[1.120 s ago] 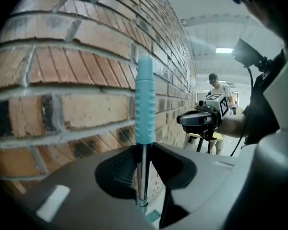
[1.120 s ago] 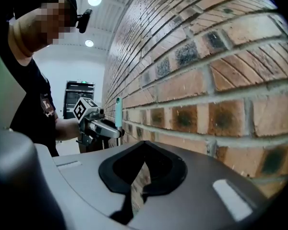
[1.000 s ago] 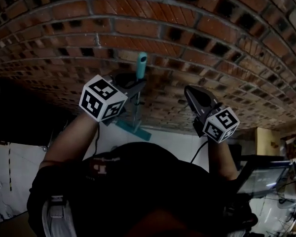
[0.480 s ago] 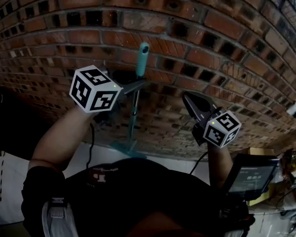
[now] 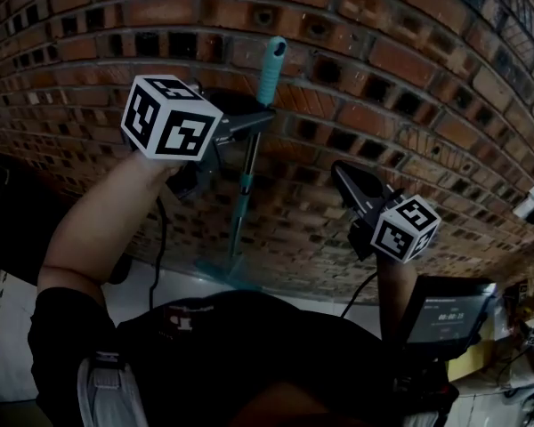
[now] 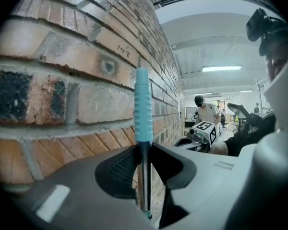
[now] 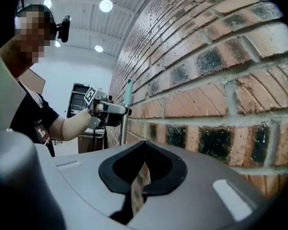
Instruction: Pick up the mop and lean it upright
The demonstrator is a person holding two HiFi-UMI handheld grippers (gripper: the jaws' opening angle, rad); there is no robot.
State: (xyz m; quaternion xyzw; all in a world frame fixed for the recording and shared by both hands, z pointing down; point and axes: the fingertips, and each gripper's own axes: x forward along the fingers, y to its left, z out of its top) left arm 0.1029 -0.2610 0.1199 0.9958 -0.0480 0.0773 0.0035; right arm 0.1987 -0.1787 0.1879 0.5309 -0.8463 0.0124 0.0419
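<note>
Looks like an industrial lab hall: long red perforated-brick wall (image 5: pixel 383 52), high white ceiling (image 6: pixel 216 28) with a fluorescent strip light (image 6: pixel 222 69) and round lamps (image 7: pixel 105 5), lit monitor screen (image 5: pixel 445 314), white-shirted person (image 6: pixel 206 114) standing further down.

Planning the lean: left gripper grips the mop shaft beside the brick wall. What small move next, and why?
Probably tip the mop's teal grip toward the brick wall until it rests there: the left gripper is clamped on the shaft, which stands near upright close beside the wall.
</note>
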